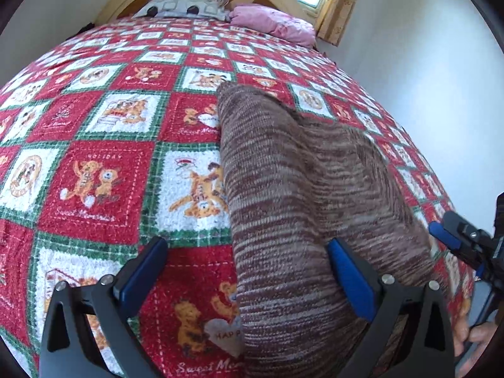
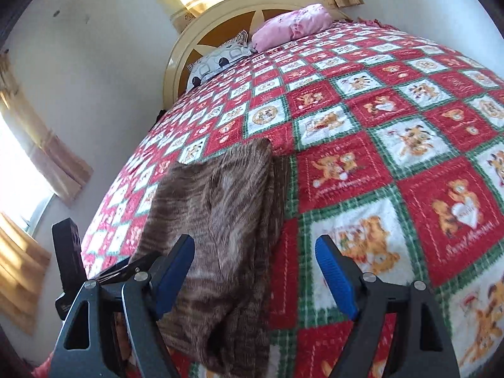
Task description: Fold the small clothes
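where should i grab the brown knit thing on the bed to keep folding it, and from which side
Probably at a near corner of the brown knit garment, where it thins to an edge on the quilt. It lies as a long strip running away from both grippers, so come in low from the near end, sliding one of the fingers under that edge. Both grippers stand open now.

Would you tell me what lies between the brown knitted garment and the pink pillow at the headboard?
Only bare red, white and green teddy-bear bedspread between brown knitted garment and pink pillow; both wrist views show it.
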Motion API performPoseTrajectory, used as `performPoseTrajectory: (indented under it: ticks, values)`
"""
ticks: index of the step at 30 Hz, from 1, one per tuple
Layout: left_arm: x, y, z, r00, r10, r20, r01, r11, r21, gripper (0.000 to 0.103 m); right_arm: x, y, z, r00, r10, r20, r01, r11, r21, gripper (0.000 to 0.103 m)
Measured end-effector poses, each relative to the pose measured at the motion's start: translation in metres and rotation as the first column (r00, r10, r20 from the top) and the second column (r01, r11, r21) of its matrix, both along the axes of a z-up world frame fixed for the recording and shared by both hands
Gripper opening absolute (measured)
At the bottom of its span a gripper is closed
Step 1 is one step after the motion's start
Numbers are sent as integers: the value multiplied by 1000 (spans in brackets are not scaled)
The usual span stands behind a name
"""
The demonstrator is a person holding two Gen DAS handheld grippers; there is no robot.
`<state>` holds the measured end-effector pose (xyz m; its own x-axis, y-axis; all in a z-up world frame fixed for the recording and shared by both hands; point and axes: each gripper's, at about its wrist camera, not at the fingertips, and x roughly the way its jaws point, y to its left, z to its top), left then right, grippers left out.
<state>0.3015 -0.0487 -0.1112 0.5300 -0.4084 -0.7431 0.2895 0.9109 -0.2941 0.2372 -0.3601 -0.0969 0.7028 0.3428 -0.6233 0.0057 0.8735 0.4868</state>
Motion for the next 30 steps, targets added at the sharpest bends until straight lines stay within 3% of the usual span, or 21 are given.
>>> performPoseTrajectory:
  ticks: [6,9,12,17,26,30]
  values:
    - [17,-3,25,999,-40,14,42,991,-129,103,31,3,-13,999,-24,-45,24,1000,-8,79]
    - [33,-18,19,998,-55,-8,54,995,-89,103,39,7,-24,998,-22,-64,22,1000,-6,79]
    - [49,-28,-4,994,-40,-105,36,999,-41,103,41,12,-28,998,-17,-62,15,999,-38,80]
    - [33,-48,-8,999,-32,-1,32,994,100,103,42,22,-35,998,10,-63,-17,995,-103,85]
    - [34,-42,-10,1000,-25,10,24,996,83,103,48,30,-34,997,11,-75,-23,988,-152,88]
    - [32,-43,-10,1000,-25,12,24,996,81,103,55,52,-33,993,89,-77,-102,976,-192,88]
